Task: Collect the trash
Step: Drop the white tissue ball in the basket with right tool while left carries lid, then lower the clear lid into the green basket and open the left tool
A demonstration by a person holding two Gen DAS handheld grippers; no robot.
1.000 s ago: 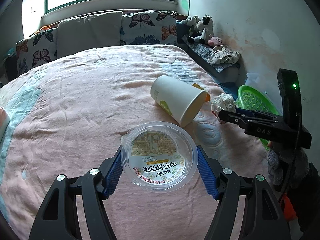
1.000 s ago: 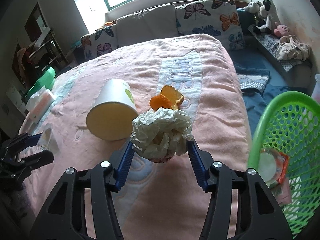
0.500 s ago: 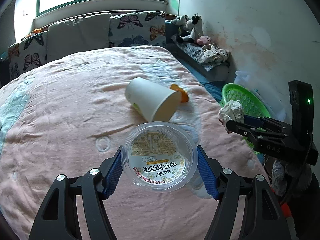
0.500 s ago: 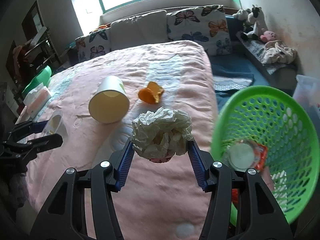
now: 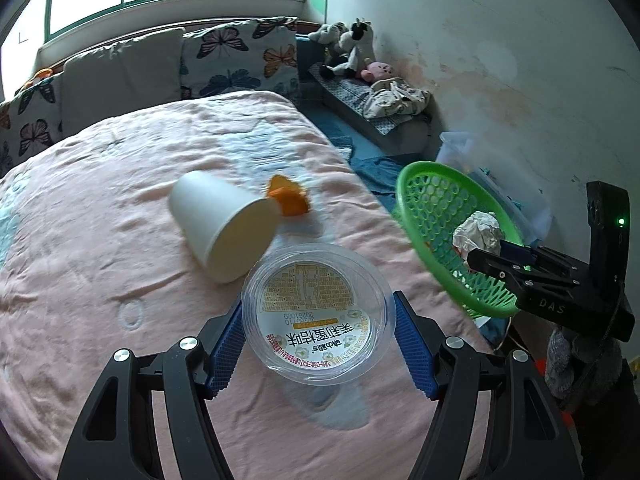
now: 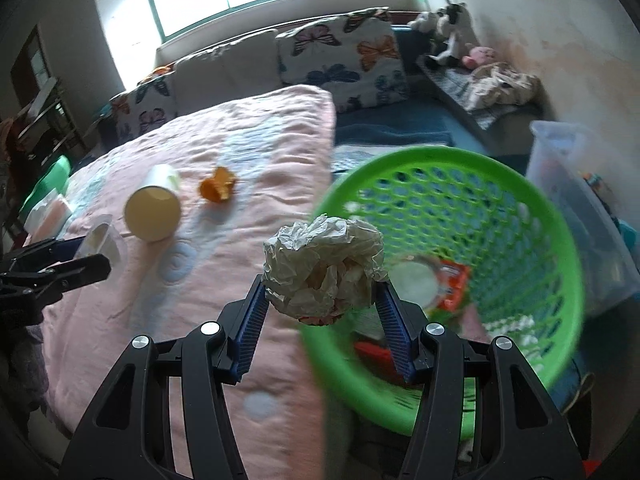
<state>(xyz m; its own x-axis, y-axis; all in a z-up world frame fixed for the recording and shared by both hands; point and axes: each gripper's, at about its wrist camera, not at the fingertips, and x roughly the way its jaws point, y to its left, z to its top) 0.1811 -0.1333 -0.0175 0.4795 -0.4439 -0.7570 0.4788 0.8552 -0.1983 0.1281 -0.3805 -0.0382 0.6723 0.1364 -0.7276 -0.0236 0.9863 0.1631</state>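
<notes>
Left claw (image 5: 318,342) clenched on clear plastic lid (image 5: 316,312) above pink bed (image 5: 100,248). Right claw (image 6: 320,316) grips crumpled paper ball (image 6: 324,268) over green basket (image 6: 500,200) right of bed. Toppled paper cup (image 5: 224,224), orange peel (image 5: 290,198) on bedspread; butterfly pillows (image 5: 240,60) far.

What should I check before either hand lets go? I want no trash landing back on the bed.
1. Right gripper gripping the crumpled paper ball: ok, squeezed between both fingers.
2. Paper ball over the green basket: not ok, it hangs at the near rim, partly above the pink bedspread.
3. Left gripper gripping the clear plastic tub: ok.
4. Tub over the basket: not ok, it is above the bedspread.
5. Room in the basket: ok, only a few wrappers lie at the bottom.
6. Bed cleared: not ok, the paper cup and orange peel remain.
</notes>
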